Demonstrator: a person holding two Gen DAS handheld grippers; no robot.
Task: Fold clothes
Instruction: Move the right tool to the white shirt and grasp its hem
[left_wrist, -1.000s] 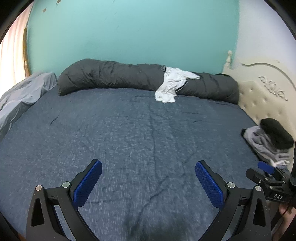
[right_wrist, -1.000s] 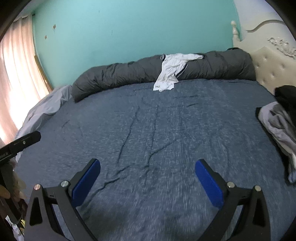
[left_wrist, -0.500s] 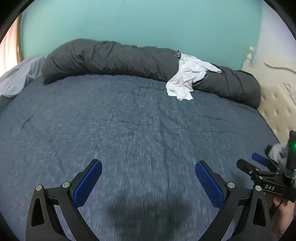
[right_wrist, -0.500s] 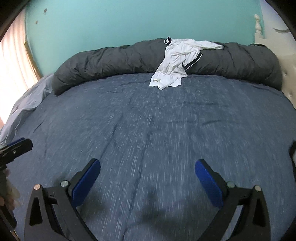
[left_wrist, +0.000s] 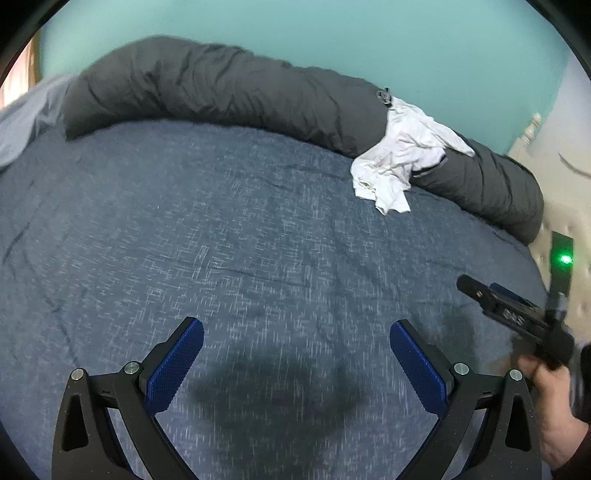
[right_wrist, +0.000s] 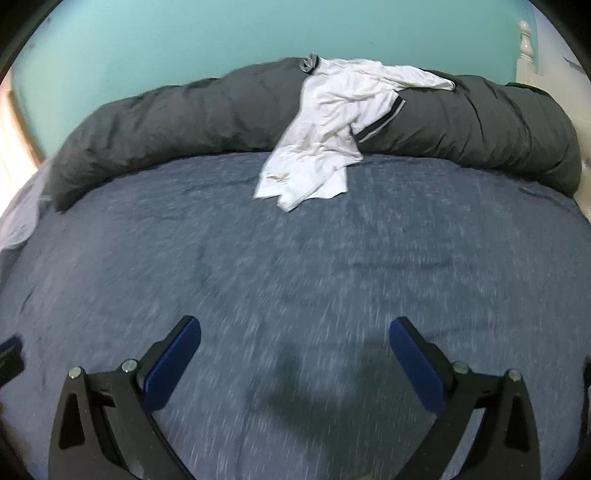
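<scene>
Teal painted wall (right_wrist: 184, 48) at the back, and in front of it a bed with a heathered blue bedspread (left_wrist: 240, 240) filling most of both views; along the far edge of the bed runs a long rolled dark grey duvet (right_wrist: 166, 125), kinda sausage shaped. The crumpled white shirt with dark striped cuffs (right_wrist: 332, 129) is draped over that duvet roll, upper part on top of it, lower part spilling down onto the blue bedspread just in front of it; looks totally unfolded. A pale grey sheet (left_wrist: 22, 122) is bunched up at the left end of the duvet roll, and a cream tufted headboard (left_wrist: 565, 184) sits past its right end. Left gripper (left_wrist: 295, 354) hovers over bare bedspread well short of the duvet roll, jaws spread wide with nothing between them; right gripper (right_wrist: 295, 350) is the same deal, jaws released and holding nothing, pointed toward the shirt. In the left wrist view you can see the person's hand (left_wrist: 554, 406) gripping the right gripper's handle.
</scene>
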